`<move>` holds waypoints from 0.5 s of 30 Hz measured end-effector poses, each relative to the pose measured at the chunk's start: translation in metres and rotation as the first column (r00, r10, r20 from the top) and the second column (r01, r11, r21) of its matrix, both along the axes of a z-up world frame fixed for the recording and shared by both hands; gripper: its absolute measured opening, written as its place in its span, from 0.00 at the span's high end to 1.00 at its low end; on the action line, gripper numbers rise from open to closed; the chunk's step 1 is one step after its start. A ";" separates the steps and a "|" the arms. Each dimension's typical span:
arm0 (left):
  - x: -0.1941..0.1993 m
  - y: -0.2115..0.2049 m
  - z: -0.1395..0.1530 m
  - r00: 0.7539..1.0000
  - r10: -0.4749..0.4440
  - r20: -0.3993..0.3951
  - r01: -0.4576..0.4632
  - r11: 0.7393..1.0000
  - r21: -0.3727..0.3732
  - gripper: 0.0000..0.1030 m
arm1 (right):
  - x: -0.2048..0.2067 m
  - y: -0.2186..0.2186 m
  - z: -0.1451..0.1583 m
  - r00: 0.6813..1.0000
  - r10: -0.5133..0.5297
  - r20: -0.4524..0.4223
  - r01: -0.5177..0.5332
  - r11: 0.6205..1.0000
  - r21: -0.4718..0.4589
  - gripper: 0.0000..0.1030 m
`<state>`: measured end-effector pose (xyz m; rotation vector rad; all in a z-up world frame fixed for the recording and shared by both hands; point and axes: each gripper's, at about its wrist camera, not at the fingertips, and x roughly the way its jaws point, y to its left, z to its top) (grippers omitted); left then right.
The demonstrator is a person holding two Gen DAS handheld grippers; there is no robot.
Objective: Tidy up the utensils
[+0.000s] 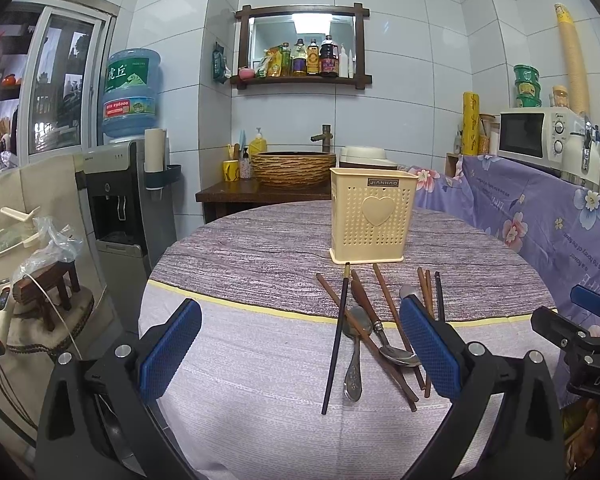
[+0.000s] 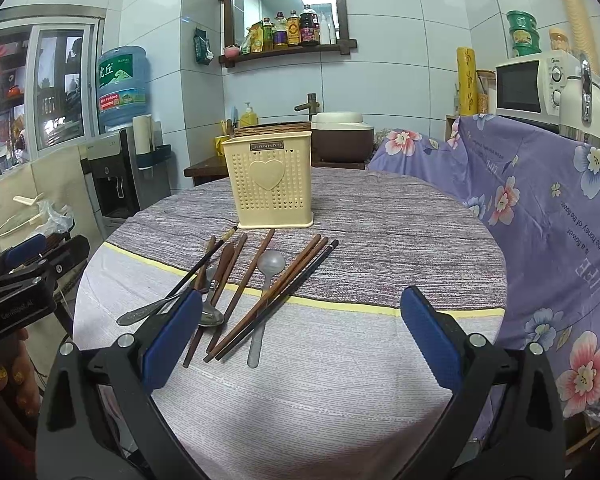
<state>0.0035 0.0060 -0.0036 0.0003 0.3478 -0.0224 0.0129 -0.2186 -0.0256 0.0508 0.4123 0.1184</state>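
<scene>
Utensils: we see chopsticks (image 2: 260, 304), a metal spoon (image 2: 211, 312), a clear plastic spoon (image 2: 266, 280) and a second metal spoon (image 1: 354, 356) lying loose in one scattered bunch on the tabletop (image 2: 340, 380), just in front of the holder.

Holder: the cream perforated utensil holder (image 2: 270, 184) stands upright toward the far side of the tabletop, looking empty, though we cannot see down into it.

Long axis: most pieces run near to far, fanned and partly crossed; the black chopstick (image 1: 336, 340) lies over a brown one and the second metal spoon.

Direction from left gripper: the bunch sits ahead and to the right of the left gripper (image 1: 300, 344), with its right pad over the right part of the pile.

Direction from right gripper: the bunch sits ahead and to the left of the right gripper (image 2: 300, 336), with its left pad over the metal spoons.

Nearer arm: we judge both about equally close; the clear plastic spoon and the brown pair favour the right, the black chopstick the left.

Left jaws: spread wide, holding nothing, touching nothing that we can see.

Right jaws: spread wide, likewise holding nothing.

Next move, as we judge it: one gripper must turn across a single piece's long axis and pinch it free of the overlap before lifting it to the holder.
</scene>
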 end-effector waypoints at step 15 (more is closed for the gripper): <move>0.002 -0.001 0.000 1.000 -0.005 -0.003 0.005 1.000 0.001 0.05 | 0.001 0.000 -0.001 1.000 -0.002 -0.002 0.002 1.000 -0.001 0.05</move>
